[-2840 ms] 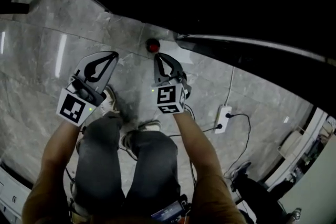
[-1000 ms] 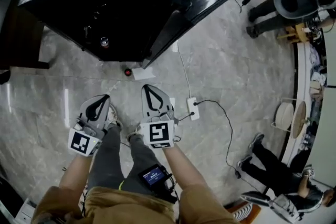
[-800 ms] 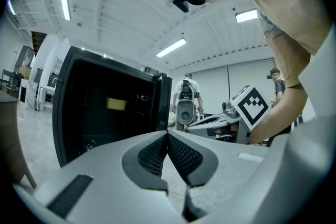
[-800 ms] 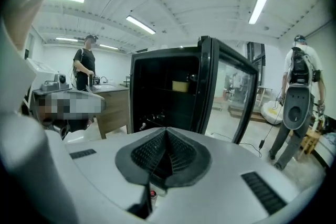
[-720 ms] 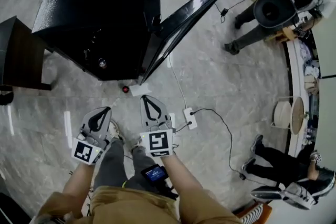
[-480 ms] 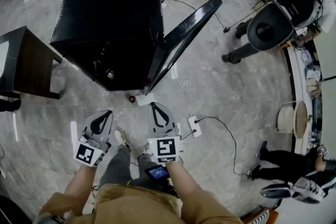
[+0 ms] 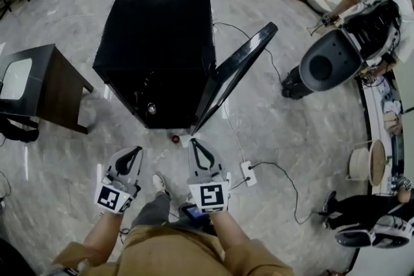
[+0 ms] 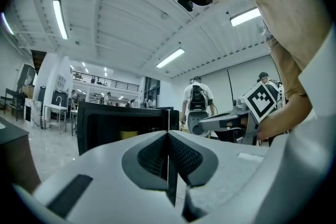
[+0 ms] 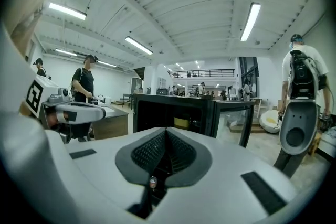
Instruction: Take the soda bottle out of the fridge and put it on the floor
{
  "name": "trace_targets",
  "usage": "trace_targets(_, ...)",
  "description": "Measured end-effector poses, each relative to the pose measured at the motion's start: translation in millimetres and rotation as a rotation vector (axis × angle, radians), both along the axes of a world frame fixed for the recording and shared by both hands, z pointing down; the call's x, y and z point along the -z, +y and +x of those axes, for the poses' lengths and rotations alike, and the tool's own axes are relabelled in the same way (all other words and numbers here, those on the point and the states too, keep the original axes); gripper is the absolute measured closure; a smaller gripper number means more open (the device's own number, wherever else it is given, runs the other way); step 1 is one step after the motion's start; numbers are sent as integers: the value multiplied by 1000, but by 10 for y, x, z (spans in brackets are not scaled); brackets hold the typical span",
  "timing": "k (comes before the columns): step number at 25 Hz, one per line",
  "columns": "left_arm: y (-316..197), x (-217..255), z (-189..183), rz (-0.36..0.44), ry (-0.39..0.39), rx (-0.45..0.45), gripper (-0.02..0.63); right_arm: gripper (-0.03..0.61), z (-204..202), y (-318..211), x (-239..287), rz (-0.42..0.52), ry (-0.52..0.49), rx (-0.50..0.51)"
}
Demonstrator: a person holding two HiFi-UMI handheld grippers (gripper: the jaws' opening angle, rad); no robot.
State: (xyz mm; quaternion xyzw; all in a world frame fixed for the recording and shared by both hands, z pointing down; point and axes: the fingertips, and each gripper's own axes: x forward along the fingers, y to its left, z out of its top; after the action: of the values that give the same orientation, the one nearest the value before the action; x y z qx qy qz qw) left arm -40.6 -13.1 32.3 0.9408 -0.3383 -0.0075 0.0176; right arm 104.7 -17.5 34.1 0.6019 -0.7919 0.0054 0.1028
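My left gripper (image 7: pixel 132 152) and right gripper (image 7: pixel 196 142) have their jaws pressed together, holding nothing. The soda bottle (image 7: pixel 174 138) sits on the floor (image 7: pixel 291 119) just before the fridge (image 7: pixel 155 35). The placing looks done to me, so I should keep both grippers high and clear of it.

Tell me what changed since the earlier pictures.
The person has stood up: the left gripper and the right gripper rose away from the soda bottle on the floor. Unchanged: both shut and empty, bottle standing before the fridge, door open.
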Motion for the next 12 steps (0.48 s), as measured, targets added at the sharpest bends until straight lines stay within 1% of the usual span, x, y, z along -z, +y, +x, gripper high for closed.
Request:
trace_targets(3, 49, 216, -102, 18, 8, 23, 612, 578, -13, 67, 189, 23, -12, 5)
trace_targets(8, 93, 542, -306, 5, 81, 83, 612, 578, -2, 147, 368, 22, -68, 25)
trace_targets(12, 122, 763, -404, 31, 106, 99, 612, 578, 8, 175, 596, 65, -73, 37)
